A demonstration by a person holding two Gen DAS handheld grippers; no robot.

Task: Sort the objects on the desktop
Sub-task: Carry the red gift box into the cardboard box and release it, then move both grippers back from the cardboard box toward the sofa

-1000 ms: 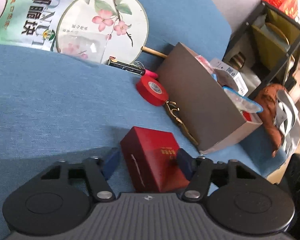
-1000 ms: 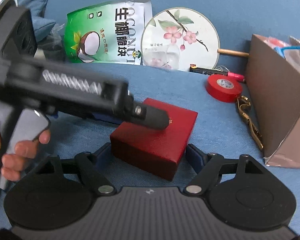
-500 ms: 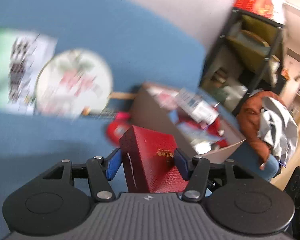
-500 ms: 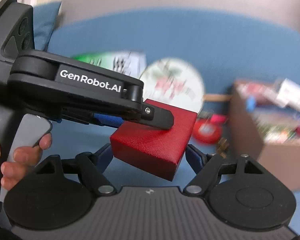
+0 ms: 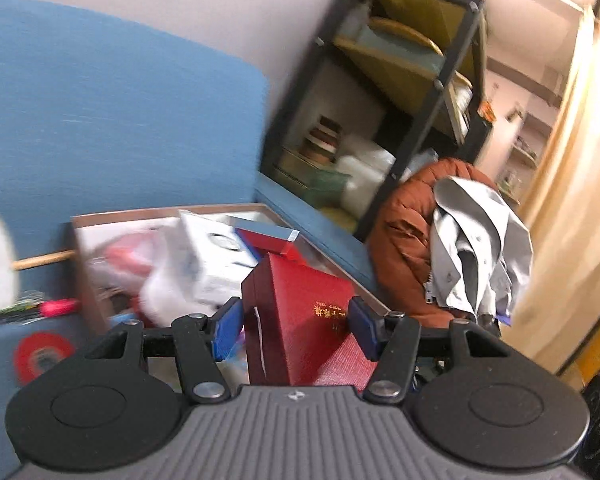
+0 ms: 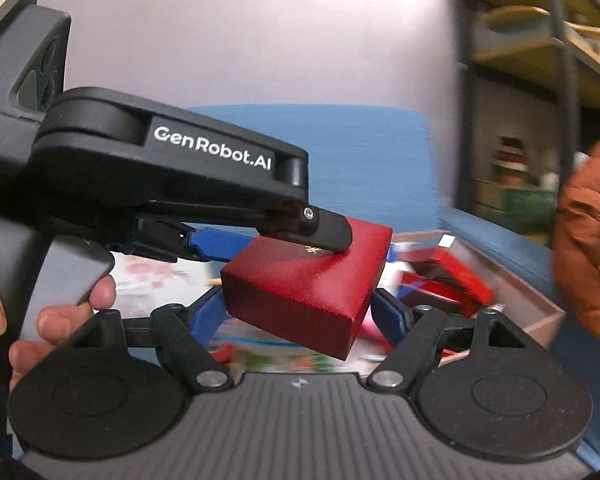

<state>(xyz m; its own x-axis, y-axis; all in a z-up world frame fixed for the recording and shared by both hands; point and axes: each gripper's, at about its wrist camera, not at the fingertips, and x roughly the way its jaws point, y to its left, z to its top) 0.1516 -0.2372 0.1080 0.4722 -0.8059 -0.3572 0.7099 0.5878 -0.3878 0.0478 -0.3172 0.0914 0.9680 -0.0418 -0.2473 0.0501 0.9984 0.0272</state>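
Note:
A dark red gift box [image 5: 300, 320] with gold lettering hangs in the air, clamped by both grippers. My left gripper [image 5: 294, 326] is shut on it, blue pads pressing its two broad faces. In the right wrist view the same red box [image 6: 312, 284] sits between the blue pads of my right gripper [image 6: 298, 312], which press its sides. The left gripper's black finger [image 6: 324, 234] lies across the box's top there. Just beyond and below stands an open cardboard box [image 5: 84, 232], holding several packets and red boxes.
A red tape roll [image 5: 40, 354], a pink pen [image 5: 58, 307] and a fan's wooden handle [image 5: 44, 258] lie on the blue sofa [image 5: 100, 120] left of the cardboard box. A black shelf [image 5: 420, 120] and a brown jacket [image 5: 404, 240] stand to the right. A hand [image 6: 60, 320] grips the left tool.
Both grippers have lifted the red box off the blue cushion and carried it rightward, up to the cardboard box. Both views now look more level, at the sofa back and shelf.

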